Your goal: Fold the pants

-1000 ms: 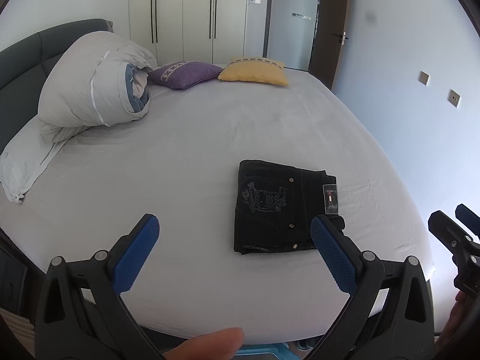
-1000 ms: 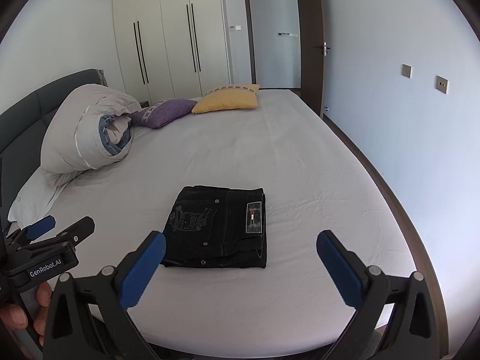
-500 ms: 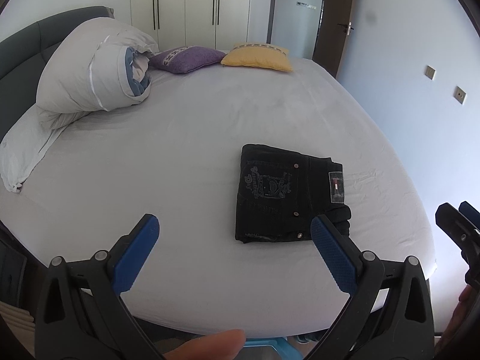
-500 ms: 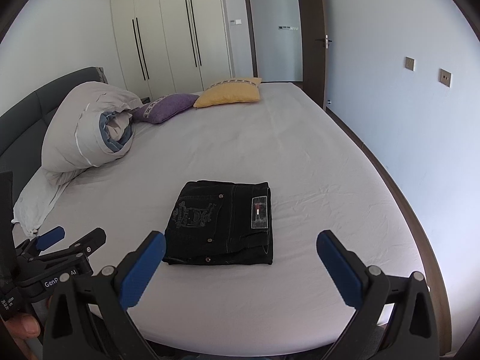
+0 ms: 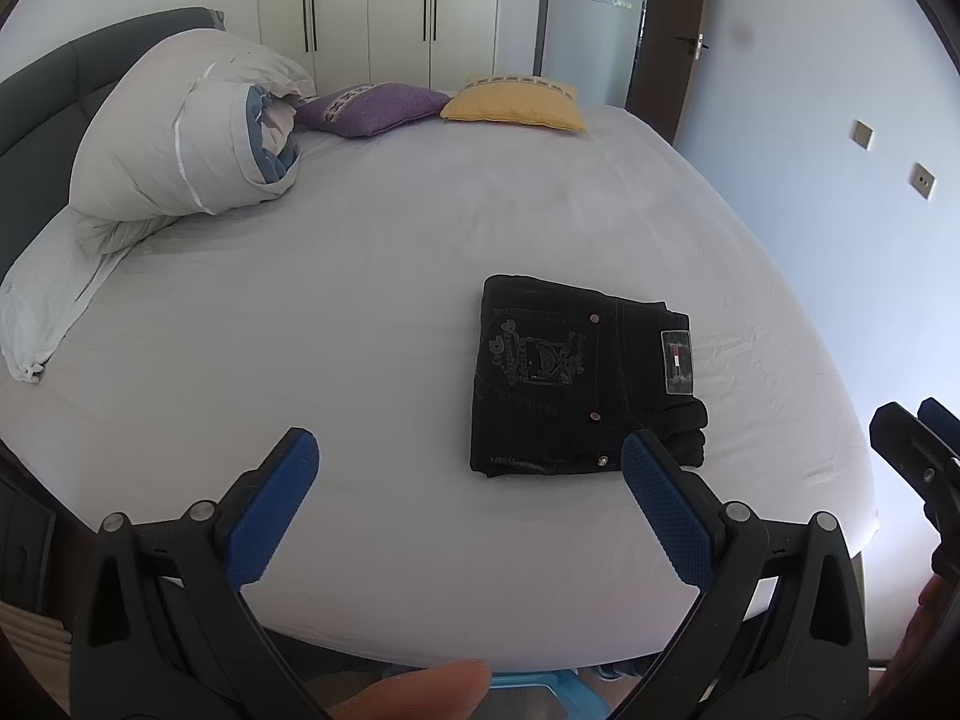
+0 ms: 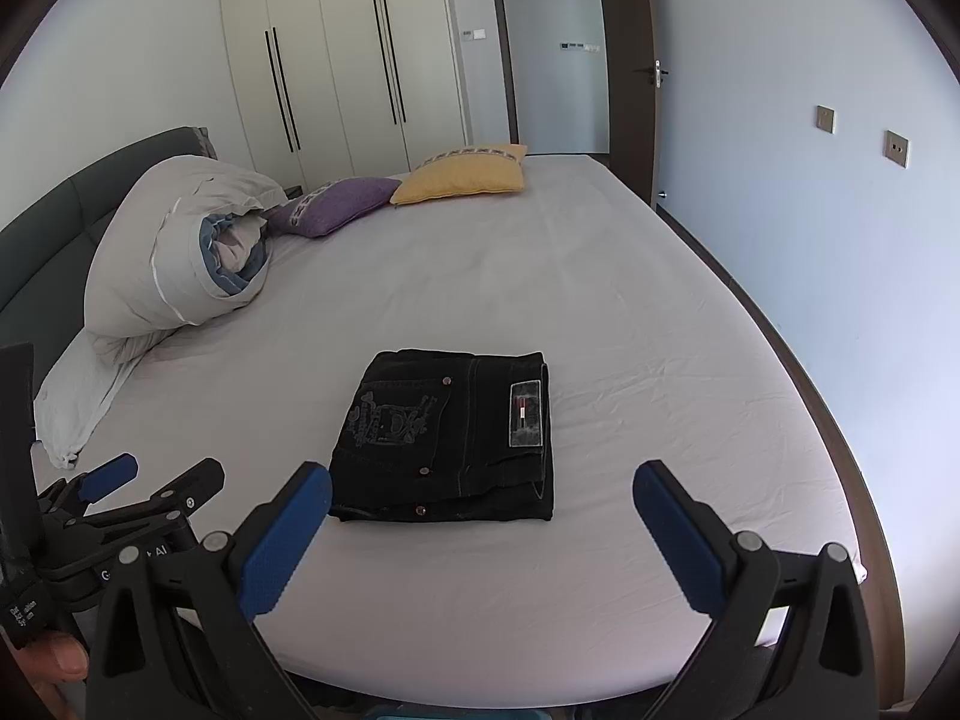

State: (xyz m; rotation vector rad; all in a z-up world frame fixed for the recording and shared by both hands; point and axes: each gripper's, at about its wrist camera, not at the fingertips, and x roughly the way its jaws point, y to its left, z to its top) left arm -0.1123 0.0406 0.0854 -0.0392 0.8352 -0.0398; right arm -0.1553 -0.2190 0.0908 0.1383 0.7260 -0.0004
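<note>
Both grippers have drawn back from the bed over the last second, so the pants (image 6: pixel 447 435) now sit farther up in each view and more of the near mattress edge shows. The pants are black, folded into a compact rectangle, lying flat on the sheet (image 6: pixel 600 312) near the foot-side edge, with the embroidered back pocket and a small waistband label facing up. Neither gripper touches them.

The left gripper (image 5: pixel 471 459) hangs off the bed edge with its blue-padded fingers spread wide and nothing between them; the pants lie ahead and to its right. The right gripper (image 6: pixel 483 492) is likewise spread wide and empty, with the pants straight ahead between its fingertips.

Farther up the bed, a rolled duvet (image 6: pixel 174 252) rests against the dark headboard (image 6: pixel 54 210), beside a purple cushion (image 6: pixel 336 204) and a yellow cushion (image 6: pixel 465 174). Wardrobe doors (image 6: pixel 336 60) stand behind.
</note>
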